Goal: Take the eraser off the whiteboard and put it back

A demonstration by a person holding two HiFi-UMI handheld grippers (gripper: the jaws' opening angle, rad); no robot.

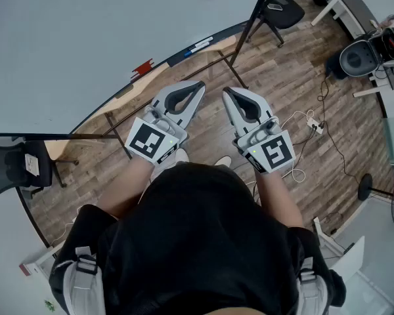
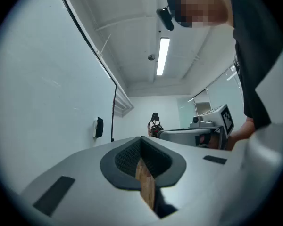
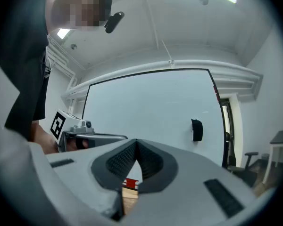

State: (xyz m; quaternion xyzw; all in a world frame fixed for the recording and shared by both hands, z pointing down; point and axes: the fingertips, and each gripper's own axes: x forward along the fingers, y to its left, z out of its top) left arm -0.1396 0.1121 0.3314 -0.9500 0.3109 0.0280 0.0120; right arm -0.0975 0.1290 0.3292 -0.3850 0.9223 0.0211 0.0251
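Observation:
A black eraser (image 3: 196, 130) sticks to the whiteboard (image 3: 146, 102) near its right edge, at about the height of my jaws. The left gripper view shows the eraser (image 2: 99, 127) small and far along the board. Seen from the head, the left gripper (image 1: 200, 84) and the right gripper (image 1: 226, 92) are side by side in front of the person, pointing at the board's tray (image 1: 184, 58). Each one's jaws meet at the tips with nothing between them. Both are well short of the eraser.
The tray holds markers (image 1: 200, 44) and a red object (image 1: 143, 66). Black stand legs (image 1: 240, 54) reach onto the wooden floor. One black chair (image 1: 279, 8) stands at the back right and another (image 1: 16, 166) at the left. Cables (image 1: 312, 123) lie to the right.

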